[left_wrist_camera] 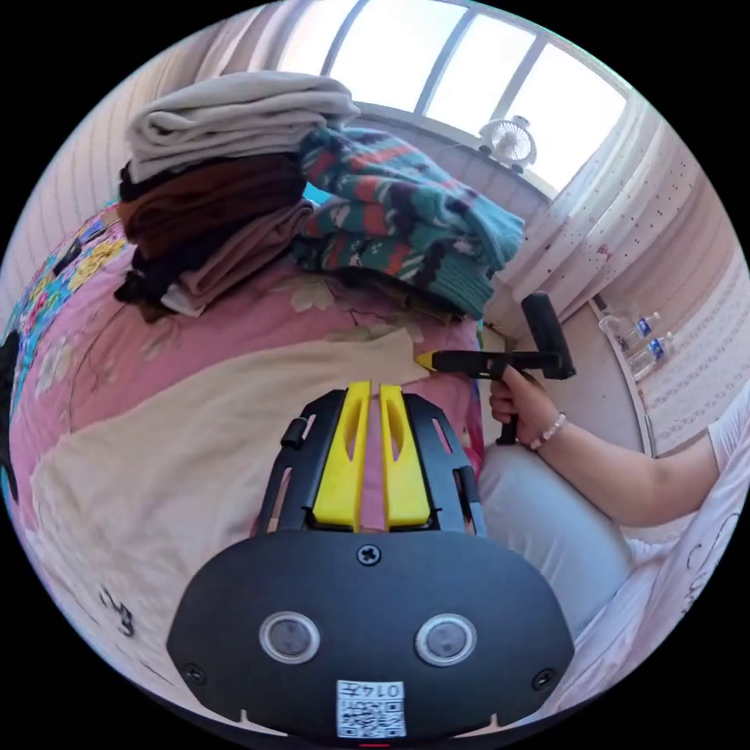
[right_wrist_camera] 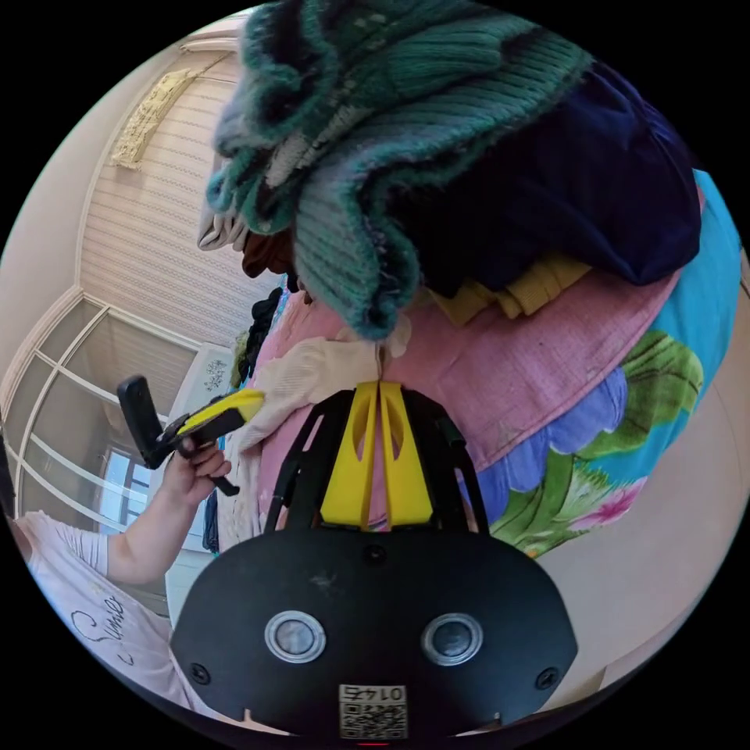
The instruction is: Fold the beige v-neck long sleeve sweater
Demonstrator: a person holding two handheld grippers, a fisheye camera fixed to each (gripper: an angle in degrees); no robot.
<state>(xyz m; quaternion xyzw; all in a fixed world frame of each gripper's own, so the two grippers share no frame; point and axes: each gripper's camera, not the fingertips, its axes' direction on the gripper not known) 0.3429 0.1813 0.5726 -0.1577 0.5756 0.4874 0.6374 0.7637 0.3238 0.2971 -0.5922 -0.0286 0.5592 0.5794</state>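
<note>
Both grippers have their yellow jaws pressed together. In its own view the left gripper nips the near edge of the beige sweater, spread across the pink floral bedspread. Tip to the cloth, the right gripper pinches the sweater's far corner. Beyond sits a folded clothes stack; a teal patterned knit hides what lies under it.
</note>
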